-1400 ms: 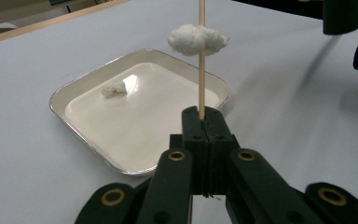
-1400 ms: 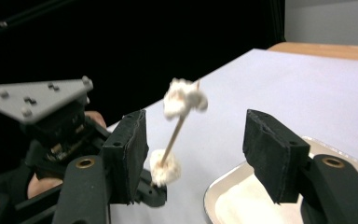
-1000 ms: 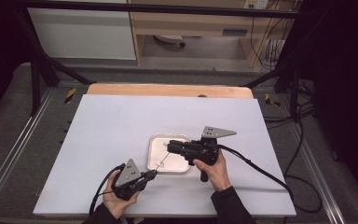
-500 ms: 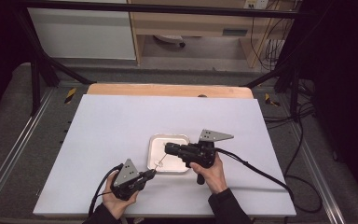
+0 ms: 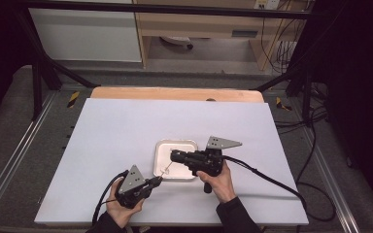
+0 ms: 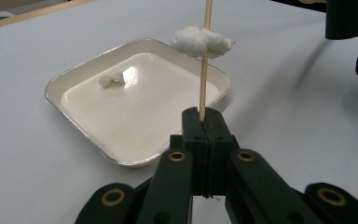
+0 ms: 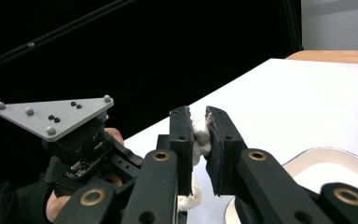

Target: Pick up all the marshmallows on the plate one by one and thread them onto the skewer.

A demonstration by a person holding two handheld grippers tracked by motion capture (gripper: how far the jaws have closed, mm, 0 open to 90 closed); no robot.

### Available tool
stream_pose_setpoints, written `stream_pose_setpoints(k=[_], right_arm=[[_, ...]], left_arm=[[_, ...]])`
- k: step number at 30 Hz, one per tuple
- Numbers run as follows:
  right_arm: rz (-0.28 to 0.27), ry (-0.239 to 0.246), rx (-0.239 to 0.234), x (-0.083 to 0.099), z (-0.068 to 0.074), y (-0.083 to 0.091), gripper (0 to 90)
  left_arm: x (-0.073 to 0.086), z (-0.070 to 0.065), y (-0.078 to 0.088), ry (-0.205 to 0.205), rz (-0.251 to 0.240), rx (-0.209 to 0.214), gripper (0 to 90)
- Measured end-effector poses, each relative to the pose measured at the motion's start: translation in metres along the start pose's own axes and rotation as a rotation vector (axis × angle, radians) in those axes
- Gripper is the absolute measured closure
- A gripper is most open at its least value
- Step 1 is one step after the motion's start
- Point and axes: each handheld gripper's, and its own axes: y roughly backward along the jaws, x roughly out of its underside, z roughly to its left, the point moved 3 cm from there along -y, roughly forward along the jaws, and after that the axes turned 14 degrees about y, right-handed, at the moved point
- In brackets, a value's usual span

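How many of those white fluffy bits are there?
3 bits: one in the tray, one on the skewer, one pinched in the right gripper; others may be hidden.

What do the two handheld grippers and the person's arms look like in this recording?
Both the left gripper and the right gripper are matte black, each topped by a grey three-cornered plate with small studs and trailing a black cable. Up close, the black jaws are flat linked bars with brass-coloured pivot rings. The person's sleeves are dark, ending at the wrists.

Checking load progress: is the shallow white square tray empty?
No. One white cotton wad lies in the tray; another sits on the wooden skewer.
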Motion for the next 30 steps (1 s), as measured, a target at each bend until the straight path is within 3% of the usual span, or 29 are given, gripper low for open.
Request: stream_pose_setpoints(k=[16, 17, 18, 19, 20, 21, 22, 26, 28, 30], right_arm=[[-0.002, -0.007, -0.014, 0.005, 0.001, -0.004, 81.7], [0.015, -0.011, -0.025, 0.006, 0.002, -0.005, 81.4], [0.088, -0.005, -0.056, 0.014, 0.005, -0.011, 80.9], [0.113, -0.022, -0.100, 0.023, 0.011, -0.020, 81.1], [0.097, 0.016, -0.084, 0.025, 0.015, -0.025, 81.1], [0.119, 0.023, -0.087, 0.021, 0.015, -0.027, 81.0], [0.128, 0.024, -0.093, 0.019, 0.015, -0.029, 80.7], [0.124, 0.027, -0.072, 0.014, 0.017, -0.032, 78.1], [0.129, 0.029, -0.045, 0.013, 0.015, -0.029, 71.6], [0.100, 0.032, -0.020, 0.008, 0.012, -0.023, 64.8]], left_arm=[[-0.002, -0.002, 0.001, 0.001, -0.013, 0.017, 89.2], [-0.007, -0.004, 0.003, 0.015, -0.039, 0.049, 89.2], [-0.013, -0.008, 0.005, -0.022, -0.050, 0.031, 89.2], [-0.014, -0.010, 0.005, -0.057, -0.046, -0.017, 89.2], [-0.011, -0.007, 0.005, -0.019, -0.055, 0.012, 89.2], [-0.010, -0.004, 0.006, 0.002, -0.059, 0.021, 89.2], [-0.010, -0.003, 0.008, -0.008, -0.056, 0.003, 89.2], [-0.011, -0.002, 0.008, -0.003, -0.058, 0.006, 89.1], [-0.009, -0.001, 0.006, -0.001, -0.039, -0.005, 89.1], [-0.008, 0.003, 0.007, 0.016, -0.033, -0.008, 89.1]])
